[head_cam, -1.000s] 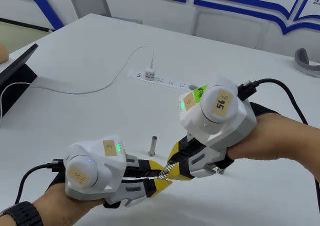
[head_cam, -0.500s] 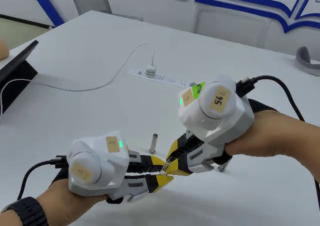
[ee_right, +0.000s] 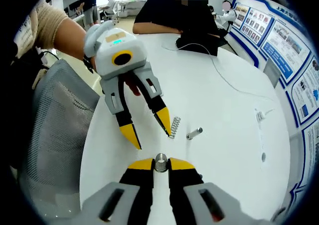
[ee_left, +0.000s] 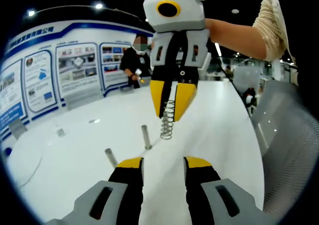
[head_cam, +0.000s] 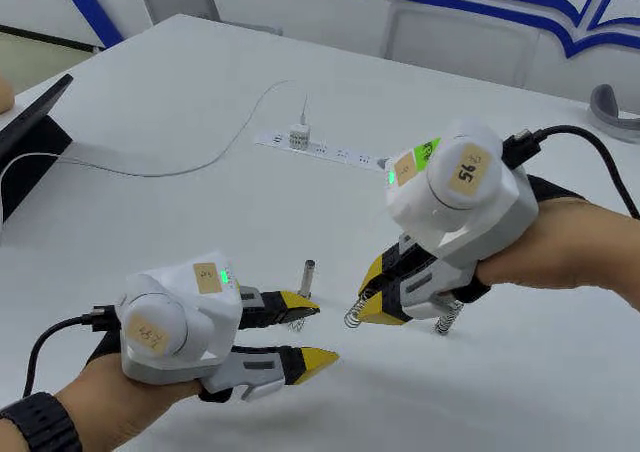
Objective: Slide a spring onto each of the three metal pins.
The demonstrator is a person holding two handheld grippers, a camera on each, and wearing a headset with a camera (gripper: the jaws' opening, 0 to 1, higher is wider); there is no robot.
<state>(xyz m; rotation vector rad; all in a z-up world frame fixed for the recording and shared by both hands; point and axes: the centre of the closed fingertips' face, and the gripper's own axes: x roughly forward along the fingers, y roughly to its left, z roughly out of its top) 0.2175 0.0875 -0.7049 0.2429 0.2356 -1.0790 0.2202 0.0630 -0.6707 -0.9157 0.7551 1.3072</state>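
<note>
Spring (head_cam: 354,312) is pinched by one end in the right gripper (head_cam: 372,305), whose jaws are closed on it. The free end pokes out down and left toward the table (head_cam: 200,172); can't tell if it touches. Just left of that free end the pin (head_cam: 307,278) stands upright, between the two grippers. The spring's long axis is tilted well off the pin's vertical axis, so they aren't coaxial yet. In the left gripper view the spring hangs out along the line of the right gripper's jaws, with its open end just above and beside the pin top. My read is that the right gripper has to swing the spring upright, centre the open end over the pin tip, then go down. The left gripper (head_cam: 314,329) is empty with its jaws spread, tips just beside the pin, so it could steady things. A second pin (ee_left: 110,157) sits near the first and looks bare. A second spring (head_cam: 447,317) is on the table behind the right gripper. A third spring (ee_right: 174,127) is at the left gripper's jaw tip; can't tell if it's on a pin.
</note>
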